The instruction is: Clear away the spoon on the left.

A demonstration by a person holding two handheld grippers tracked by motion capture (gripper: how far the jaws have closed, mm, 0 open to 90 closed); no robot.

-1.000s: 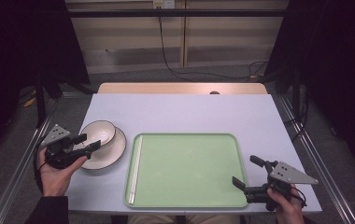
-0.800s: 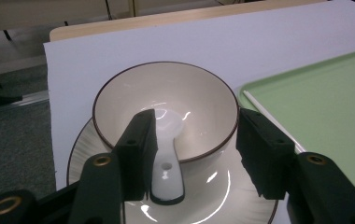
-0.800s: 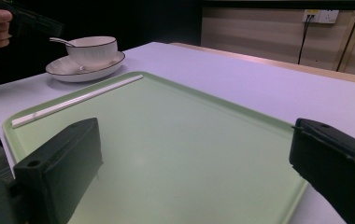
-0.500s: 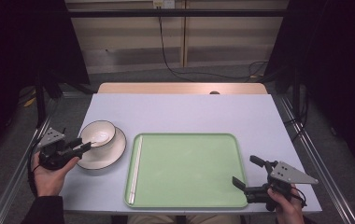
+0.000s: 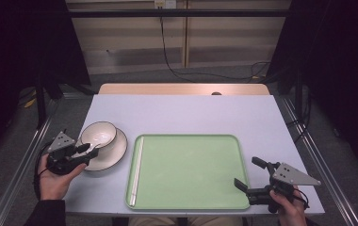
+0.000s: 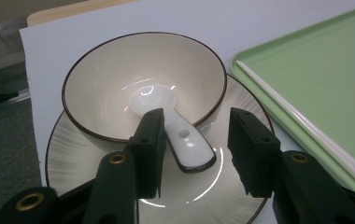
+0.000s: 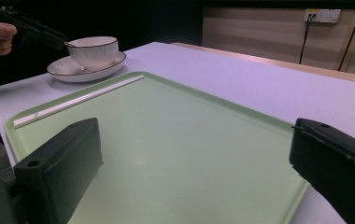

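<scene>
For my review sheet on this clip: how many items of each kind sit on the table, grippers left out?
Bowl: 1
Plate under the bowl: 1
White spoon resting in the bowl: 1
Green tray: 1
White chopsticks on the tray, apparently a pair lying together: 1
Total: 5

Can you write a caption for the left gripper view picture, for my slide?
Left gripper open around a white spoon's handle, the spoon resting in a bowl on a plate.
</scene>
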